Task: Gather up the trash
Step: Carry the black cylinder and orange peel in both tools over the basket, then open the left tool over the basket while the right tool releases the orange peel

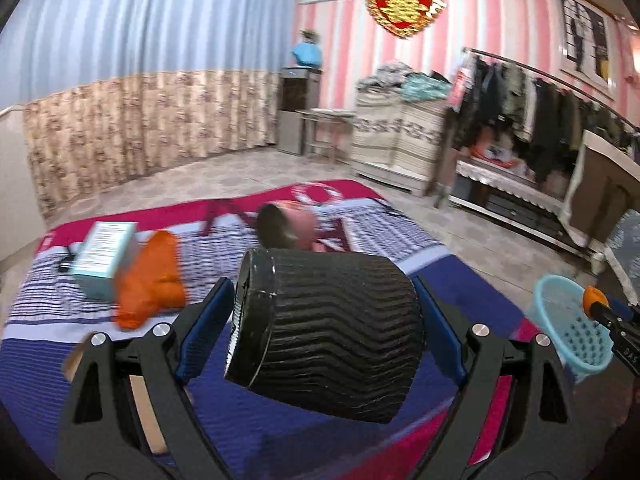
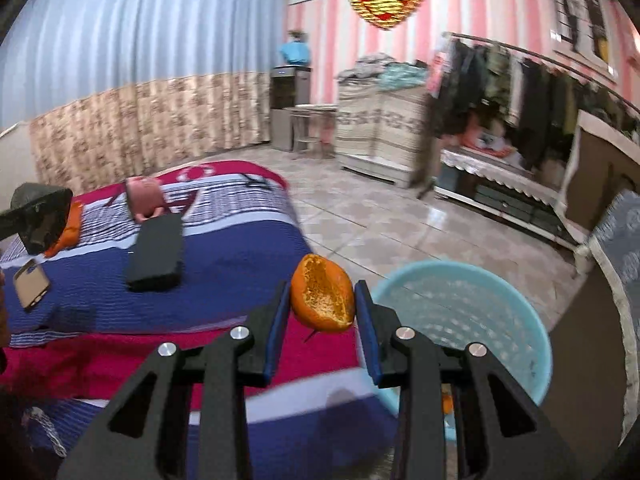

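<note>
The left gripper point(image 1: 324, 320) is clamped on a black ribbed paper cup point(image 1: 332, 332), one blue pad on each side of the wall, the cup lying sideways with its rim toward nine o'clock. Judged from its corrugated sleeve, the cup is light and only moderately stiff: it will dent if squeezed hard, and the ribs give good friction, so a mid-wall hold like this one looks sound. Whether anything is inside cannot be told.

The right gripper point(image 2: 322, 304) grips a piece of orange peel point(image 2: 323, 298) between its pads. The peel looks light, soft and a little springy, probably slick on its outer skin, so a hold across the curved dome, as here, seems safer than pinching a torn edge.

Outward from the right gripper, the blue basket point(image 2: 472, 304) stands on the floor at about three o'clock, just beside the peel, with its open mouth up; something orange shows low down by its wall. The peel hangs near the rim, not clearly over it.

Beyond the left gripper, on the striped bedspread point(image 1: 280, 420), an orange wrapper point(image 1: 150, 280) lies at ten o'clock touching a pale box point(image 1: 106, 256), and a pink cup point(image 1: 288, 226) lies on its side at twelve o'clock. In the right view a black case point(image 2: 156, 252) and a phone point(image 2: 31, 282) lie at ten o'clock.
</note>
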`<state>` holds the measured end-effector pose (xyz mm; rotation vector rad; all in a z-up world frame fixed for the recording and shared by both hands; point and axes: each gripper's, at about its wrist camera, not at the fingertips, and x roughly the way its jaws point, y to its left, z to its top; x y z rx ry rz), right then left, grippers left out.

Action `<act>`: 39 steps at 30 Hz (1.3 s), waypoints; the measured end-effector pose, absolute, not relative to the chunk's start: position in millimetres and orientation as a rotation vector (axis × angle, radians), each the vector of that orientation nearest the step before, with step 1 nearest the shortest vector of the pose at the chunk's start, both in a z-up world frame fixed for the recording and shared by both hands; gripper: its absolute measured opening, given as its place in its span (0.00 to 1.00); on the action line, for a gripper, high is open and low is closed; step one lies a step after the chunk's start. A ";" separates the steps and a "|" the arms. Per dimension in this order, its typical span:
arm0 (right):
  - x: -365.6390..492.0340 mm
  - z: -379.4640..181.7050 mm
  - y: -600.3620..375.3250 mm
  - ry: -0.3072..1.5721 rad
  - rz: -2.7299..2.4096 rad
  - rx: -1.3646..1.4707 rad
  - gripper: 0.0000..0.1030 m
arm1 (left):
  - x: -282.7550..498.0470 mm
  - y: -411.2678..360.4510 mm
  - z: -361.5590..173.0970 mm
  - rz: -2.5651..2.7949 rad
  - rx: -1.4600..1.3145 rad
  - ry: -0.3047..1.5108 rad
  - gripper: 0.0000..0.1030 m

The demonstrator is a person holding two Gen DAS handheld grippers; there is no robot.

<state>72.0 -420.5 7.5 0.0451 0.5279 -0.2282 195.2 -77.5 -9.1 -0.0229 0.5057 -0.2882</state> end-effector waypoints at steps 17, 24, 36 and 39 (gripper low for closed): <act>56.5 -19.5 -513.1 0.526 -0.395 0.169 0.32 | 199.3 -232.7 -31.0 -0.509 0.037 0.590 0.83; 46.1 -29.7 -545.8 0.516 -0.439 0.237 0.32 | 185.4 -303.8 -30.8 -0.616 0.099 0.573 0.84; 28.8 -40.6 -578.0 0.530 -0.524 0.262 0.32 | 172.3 -398.0 -52.1 -0.765 0.166 0.595 0.84; 21.7 -42.8 -584.3 0.535 -0.544 0.271 0.32 | 171.2 -419.7 -59.0 -0.787 0.188 0.604 0.84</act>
